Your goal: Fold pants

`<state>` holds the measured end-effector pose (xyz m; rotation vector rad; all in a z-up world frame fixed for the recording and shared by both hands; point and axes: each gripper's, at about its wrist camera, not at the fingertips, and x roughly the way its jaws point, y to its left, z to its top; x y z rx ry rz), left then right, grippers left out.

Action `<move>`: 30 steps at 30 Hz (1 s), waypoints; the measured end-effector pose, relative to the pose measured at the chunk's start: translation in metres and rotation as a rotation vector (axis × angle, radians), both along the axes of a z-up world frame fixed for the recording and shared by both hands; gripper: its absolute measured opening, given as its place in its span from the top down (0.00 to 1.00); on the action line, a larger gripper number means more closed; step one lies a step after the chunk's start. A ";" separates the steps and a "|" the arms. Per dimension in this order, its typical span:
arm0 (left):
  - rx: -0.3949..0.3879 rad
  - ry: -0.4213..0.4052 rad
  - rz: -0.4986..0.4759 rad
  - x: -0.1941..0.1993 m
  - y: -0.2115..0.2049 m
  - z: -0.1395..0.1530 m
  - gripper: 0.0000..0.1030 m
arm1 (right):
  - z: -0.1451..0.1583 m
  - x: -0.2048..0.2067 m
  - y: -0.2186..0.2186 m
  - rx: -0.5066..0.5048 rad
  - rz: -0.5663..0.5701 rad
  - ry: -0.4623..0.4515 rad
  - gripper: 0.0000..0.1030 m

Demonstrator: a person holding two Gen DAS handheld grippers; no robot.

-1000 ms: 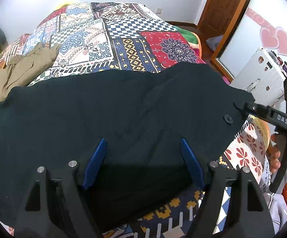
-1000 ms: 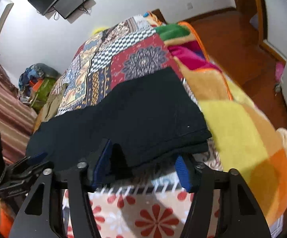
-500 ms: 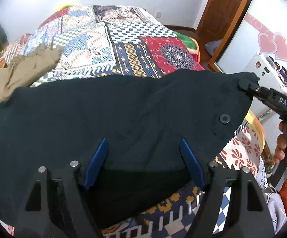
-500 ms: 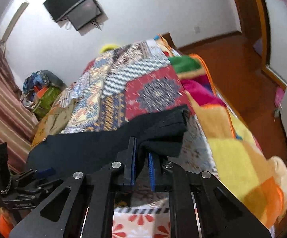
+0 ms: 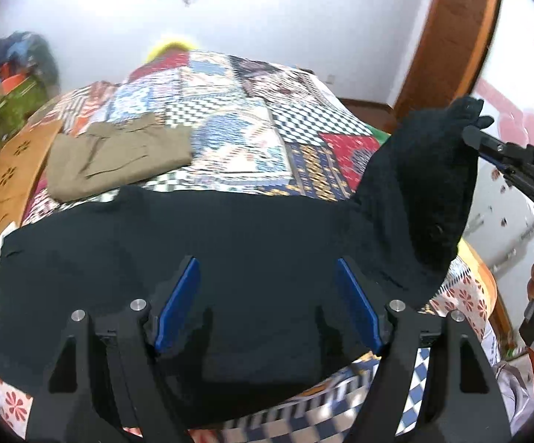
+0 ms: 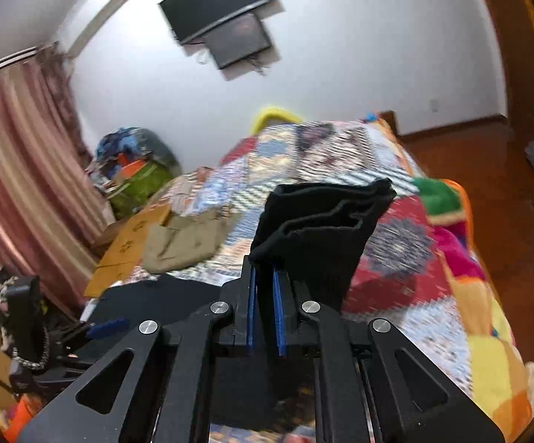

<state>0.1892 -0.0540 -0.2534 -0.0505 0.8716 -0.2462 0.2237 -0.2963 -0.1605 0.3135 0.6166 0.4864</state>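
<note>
So your black pants (image 5: pixel 230 258) lie spread across the patchwork bed (image 5: pixel 230 110), barely folded yet. A tan pair (image 5: pixel 119 158) already sits folded farther back. Your right tool (image 6: pixel 265 317) pinches one lifted end of the pants; your left tool (image 5: pixel 267 310) stands spread over the cloth, gripping nothing.

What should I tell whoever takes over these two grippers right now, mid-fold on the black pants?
Right gripper: shut on one end of the black pants, lifted off the bed.
Left gripper: open, jaws wide over the pants, pressing nothing.
Pants: mostly spread flat across the near edge of the bed; the right end hangs raised.
Khaki pants: already folded, farther up the bed.
Done: end picked up.
Left: carry it over, lay it down, finish folding.
</note>
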 end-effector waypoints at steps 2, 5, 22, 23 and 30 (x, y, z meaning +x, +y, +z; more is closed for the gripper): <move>-0.010 -0.007 0.039 -0.003 0.018 0.002 0.27 | 0.006 0.003 0.018 0.004 0.038 -0.014 0.93; -0.020 -0.017 0.083 -0.008 0.041 0.003 0.27 | 0.010 0.006 0.048 0.013 0.110 -0.015 0.93; -0.056 0.029 0.232 -0.041 0.117 -0.018 0.27 | -0.080 -0.024 0.190 -0.223 0.547 0.240 0.94; -0.054 0.030 0.226 -0.040 0.114 -0.017 0.27 | -0.077 -0.022 0.183 -0.224 0.528 0.229 0.94; -0.046 0.017 0.149 -0.022 0.079 -0.012 0.27 | -0.055 0.000 0.117 -0.244 0.331 0.171 0.86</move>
